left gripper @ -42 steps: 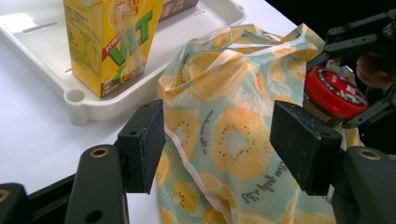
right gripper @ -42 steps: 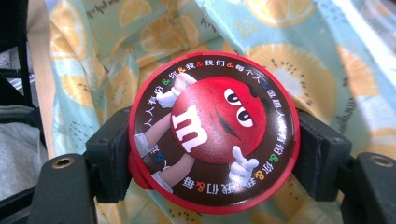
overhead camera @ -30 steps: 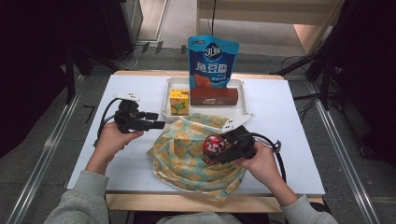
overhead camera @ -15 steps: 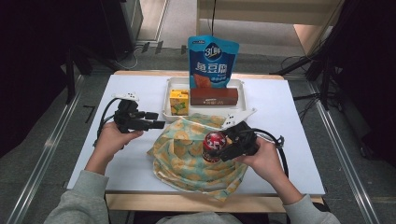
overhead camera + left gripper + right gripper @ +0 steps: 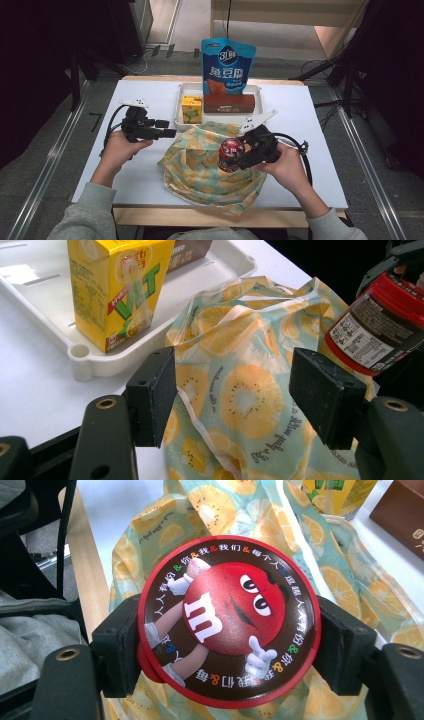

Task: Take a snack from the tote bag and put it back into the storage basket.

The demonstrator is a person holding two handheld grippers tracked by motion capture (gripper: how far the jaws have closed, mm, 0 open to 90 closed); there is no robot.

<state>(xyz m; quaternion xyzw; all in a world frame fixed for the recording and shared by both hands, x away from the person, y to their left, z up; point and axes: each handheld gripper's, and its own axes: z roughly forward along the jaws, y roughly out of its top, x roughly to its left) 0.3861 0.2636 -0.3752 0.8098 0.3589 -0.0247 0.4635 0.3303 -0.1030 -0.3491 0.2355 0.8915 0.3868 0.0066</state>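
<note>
Centre-right of the high view: right claw clamped on the red candy can, above the fruit-print bag.
Left claw: jaws spread, empty, left of the bag.
Tray: upper centre, holds the yellow carton.

Glossy printed candy tub lid, thin crinkled plastic bag, matt white tray
</note>
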